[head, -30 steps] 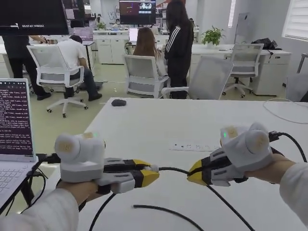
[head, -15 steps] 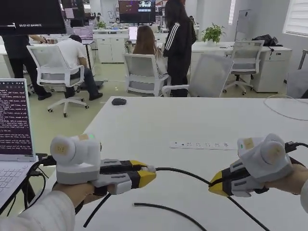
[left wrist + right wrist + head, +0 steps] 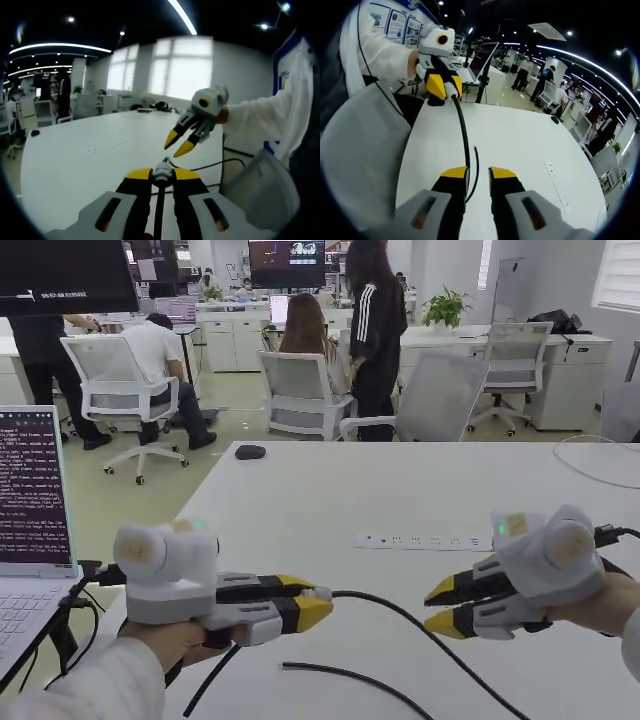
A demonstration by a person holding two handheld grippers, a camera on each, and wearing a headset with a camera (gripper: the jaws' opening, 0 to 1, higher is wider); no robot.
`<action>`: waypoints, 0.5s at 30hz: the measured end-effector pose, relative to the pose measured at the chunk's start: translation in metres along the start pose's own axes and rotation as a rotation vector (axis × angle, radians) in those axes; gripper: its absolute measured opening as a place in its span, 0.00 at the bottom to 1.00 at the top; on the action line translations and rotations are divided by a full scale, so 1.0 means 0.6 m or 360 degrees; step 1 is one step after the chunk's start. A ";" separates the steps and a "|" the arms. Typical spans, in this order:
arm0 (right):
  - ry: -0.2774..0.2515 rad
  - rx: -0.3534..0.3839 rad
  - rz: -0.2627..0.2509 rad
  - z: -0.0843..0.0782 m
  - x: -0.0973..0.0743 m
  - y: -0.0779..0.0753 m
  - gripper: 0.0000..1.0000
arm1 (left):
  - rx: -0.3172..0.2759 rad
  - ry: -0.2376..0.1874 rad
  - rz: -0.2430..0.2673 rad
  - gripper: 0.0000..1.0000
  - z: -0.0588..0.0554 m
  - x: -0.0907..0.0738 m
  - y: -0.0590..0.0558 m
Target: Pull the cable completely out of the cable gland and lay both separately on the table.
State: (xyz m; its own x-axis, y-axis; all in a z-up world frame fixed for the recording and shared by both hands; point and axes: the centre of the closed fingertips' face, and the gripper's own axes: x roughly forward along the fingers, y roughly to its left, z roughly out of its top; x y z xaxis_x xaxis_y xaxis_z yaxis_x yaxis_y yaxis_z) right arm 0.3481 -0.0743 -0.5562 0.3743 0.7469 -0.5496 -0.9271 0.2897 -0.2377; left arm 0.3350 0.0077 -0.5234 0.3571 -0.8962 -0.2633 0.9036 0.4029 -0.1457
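My left gripper (image 3: 315,602) is shut on a small grey cable gland (image 3: 322,592), held above the white table (image 3: 330,490). The black cable (image 3: 420,625) leaves the gland and runs right and down to the near table edge. My right gripper (image 3: 442,607) stands open just right of the cable, its yellow jaws apart. In the left gripper view the gland (image 3: 162,172) sits between the jaw tips, and the right gripper (image 3: 177,145) hangs open beyond it. In the right gripper view the cable (image 3: 465,145) runs from the left gripper (image 3: 445,87) down past the inner side of the left jaw.
A loose stretch of black cable (image 3: 350,680) lies on the table near me. A white power strip (image 3: 420,541) lies mid-table, a dark mouse (image 3: 250,452) at the far edge, a laptop (image 3: 30,530) on the left. Office chairs and people are beyond the table.
My right gripper slid right along the cable, away from the gland, then opened and let go. The cable span between the two grippers grew. The left gripper kept its hold.
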 end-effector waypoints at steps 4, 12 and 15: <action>-0.0096 -0.0025 0.0090 0.038 0.021 0.023 0.18 | 0.0000 -0.0001 -0.0014 0.16 -0.001 0.007 -0.004; 0.0018 -0.0143 0.0177 0.031 0.072 0.068 0.18 | -0.0014 0.0005 -0.0027 0.16 -0.005 0.013 -0.012; 0.0025 -0.0141 0.0178 0.032 0.072 0.069 0.16 | -0.0025 0.0008 -0.0025 0.16 -0.009 0.012 -0.014</action>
State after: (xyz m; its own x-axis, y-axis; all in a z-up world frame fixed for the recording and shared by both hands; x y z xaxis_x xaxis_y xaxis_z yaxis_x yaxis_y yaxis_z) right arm 0.3257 -0.0187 -0.5746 0.2694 0.7618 -0.5892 -0.9582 0.1507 -0.2433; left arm 0.3288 -0.0012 -0.5293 0.3418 -0.9015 -0.2654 0.9052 0.3917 -0.1647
